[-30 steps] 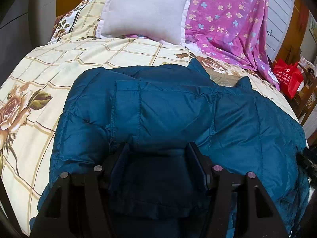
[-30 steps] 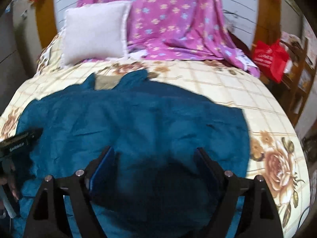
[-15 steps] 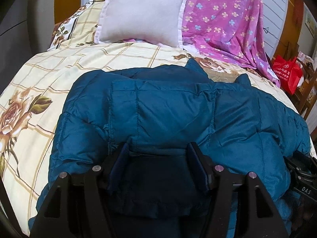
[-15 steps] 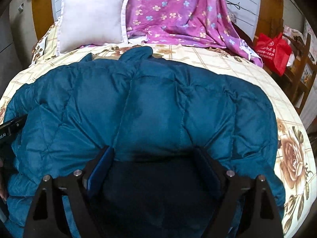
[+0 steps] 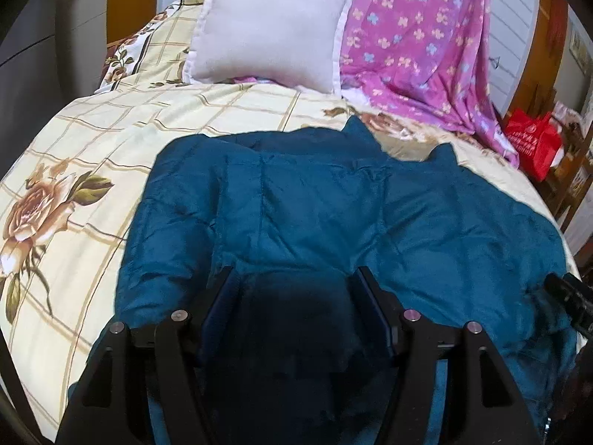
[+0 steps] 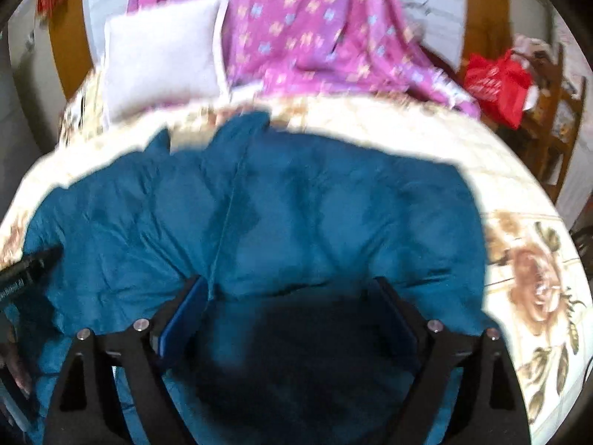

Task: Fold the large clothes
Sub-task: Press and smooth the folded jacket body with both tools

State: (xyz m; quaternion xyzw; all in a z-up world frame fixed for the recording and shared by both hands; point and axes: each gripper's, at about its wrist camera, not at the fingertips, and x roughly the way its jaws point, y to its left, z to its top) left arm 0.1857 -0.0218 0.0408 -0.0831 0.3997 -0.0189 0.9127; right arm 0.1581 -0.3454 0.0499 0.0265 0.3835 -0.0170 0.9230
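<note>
A teal quilted down jacket [image 5: 326, 215] is lying spread across the bed's cream checked bedspread with printed roses [image 5: 92, 155], its collar pointing toward the pale square pillow [image 5: 270, 33] at the head of the bed. Beside that pillow, a pink flowered sheet [image 5: 426, 48] is draping down over the bedspread. The left hand-held gripper [image 5: 296, 304] is hovering over the jacket's near edge with its jaws spread wide, padding lying between them unpinched. The right hand-held gripper [image 6: 292, 311] is hanging over the same edge, its jaws widening, and fabric is sitting between them without being squeezed. The near hem is disappearing under both tools into deep shadow. The right wrist view is smeared, so the stitching is hard to read. A red bag [image 5: 533, 144] is sitting beyond the bed's far side, partly cut off.
</note>
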